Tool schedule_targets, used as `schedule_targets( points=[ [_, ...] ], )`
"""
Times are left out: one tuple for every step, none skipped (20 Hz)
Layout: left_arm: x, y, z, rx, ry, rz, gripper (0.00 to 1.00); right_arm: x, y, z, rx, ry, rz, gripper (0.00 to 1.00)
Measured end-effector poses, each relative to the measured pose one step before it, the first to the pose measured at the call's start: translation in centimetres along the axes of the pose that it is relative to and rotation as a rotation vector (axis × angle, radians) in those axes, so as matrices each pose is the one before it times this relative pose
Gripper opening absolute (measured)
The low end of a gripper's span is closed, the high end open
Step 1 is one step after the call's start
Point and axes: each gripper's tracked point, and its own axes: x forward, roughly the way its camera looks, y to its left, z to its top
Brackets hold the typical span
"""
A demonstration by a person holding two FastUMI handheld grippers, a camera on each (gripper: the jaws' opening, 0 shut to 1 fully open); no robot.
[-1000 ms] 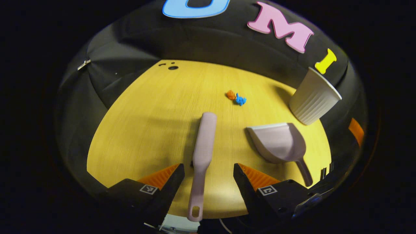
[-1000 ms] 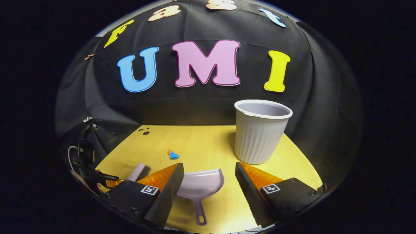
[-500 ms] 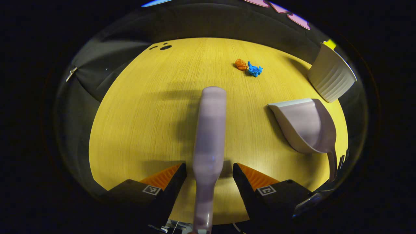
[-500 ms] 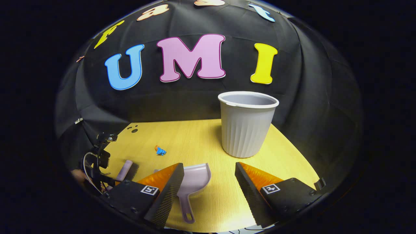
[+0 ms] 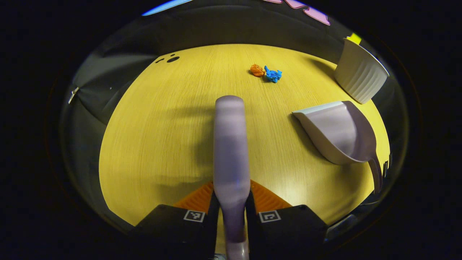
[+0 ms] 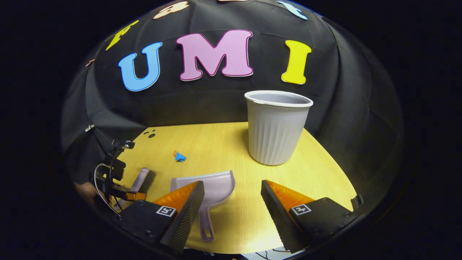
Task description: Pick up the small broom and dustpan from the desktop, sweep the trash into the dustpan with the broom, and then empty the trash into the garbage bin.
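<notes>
The broom [image 5: 231, 144] lay on the desk [image 5: 151, 137], its handle clamped in the left gripper [image 5: 231, 206]. The dustpan [image 6: 209, 191] sat just ahead of the right gripper [image 6: 231, 206], whose fingers stood apart. A narrow handle could slip sideways from a late closure.

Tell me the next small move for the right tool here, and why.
Probably shift the right tool a little left and down over the dustpan handle, then close. The left tool already clamps the broom, while the right one is open, with the dustpan lying free on the table, its handle beside the left finger.
</notes>
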Motion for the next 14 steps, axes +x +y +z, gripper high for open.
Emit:
schedule_targets(
  points=[
    [0.061, -0.053, -0.088, 0.00482, -0.00463, -0.00294, 0.4, 0.021, -0.106, 0.04, 0.00124, -0.00161, -0.00237, 0.99],
    [-0.027, -0.054, 0.083, 0.01185, -0.0109, -0.01042, 0.37, 0.012, -0.002, -0.04, 0.00375, 0.00411, -0.00058, 0.99],
    [-0.075, 0.074, -0.114, 0.00127, -0.00382, -0.0109, 0.37, 0.09, 0.114, -0.295, 0.00445, 0.0083, 0.00333, 0.99],
    [-0.019, 0.054, 0.134, -0.00497, -0.00882, -0.0103, 0.33, 0.159, 0.034, -0.223, 0.00551, 0.00957, 0.00152, 0.99],
    [0.009, 0.025, -0.005, -0.00573, -0.00789, -0.01472, 0.31, 0.204, 0.008, -0.243, 0.00728, 0.01007, 0.00141, 0.99],
    [-0.151, 0.077, 0.104, -0.01073, -0.01161, -0.00974, 0.29, 0.222, 0.133, -0.147, 0.00732, 0.00914, 0.00394, 0.99],
    [-0.074, 0.159, -0.177, -0.02049, -0.00488, -0.00257, 0.29, 0.235, 0.382, -0.156, 0.00585, 0.01244, 0.00558, 0.99],
    [-0.233, 0.076, -0.279, -0.02332, -0.00141, -0.00185, 0.28, 0.268, 0.433, -0.261, 0.00477, 0.01519, 0.01038, 0.99],
    [-0.333, 0.01, -0.265, -0.02102, -0.00497, -0.00665, 0.28, 0.132, 0.572, -0.285, 0.00275, 0.0158, 0.01544, 0.99],
    [-0.427, 0.037, -0.092, -0.01759, -0.01187, -0.00863, 0.28, 0.111, 0.71, -0.271, 0.00118, 0.01763, 0.02261, 0.99],
    [-0.568, 0.106, -0.152, -0.0157, -0.01282, -0.00693, 0.27, 0.226, 0.787, -0.374, 0.00176, 0.01684, 0.02207, 0.99],
    [-0.603, 0.039, 0.006, -0.01317, -0.01598, -0.00904, 0.27, 0.212, 0.743, -0.579, 0.00038, 0.02745, 0.02522, 0.99],
    [-0.744, 0.078, 0.036, -0.01054, -0.01888, -0.00945, 0.29, 0.243, 0.655, -0.565, -0.00383, 0.02602, 0.01996, 0.99],
    [-0.716, 0.143, 0.159, -0.0132, -0.01939, -0.00855, 0.27, 0.298, 0.388, -0.742, -0.01173, 0.03308, 0.01287, 0.99]
  ],
)
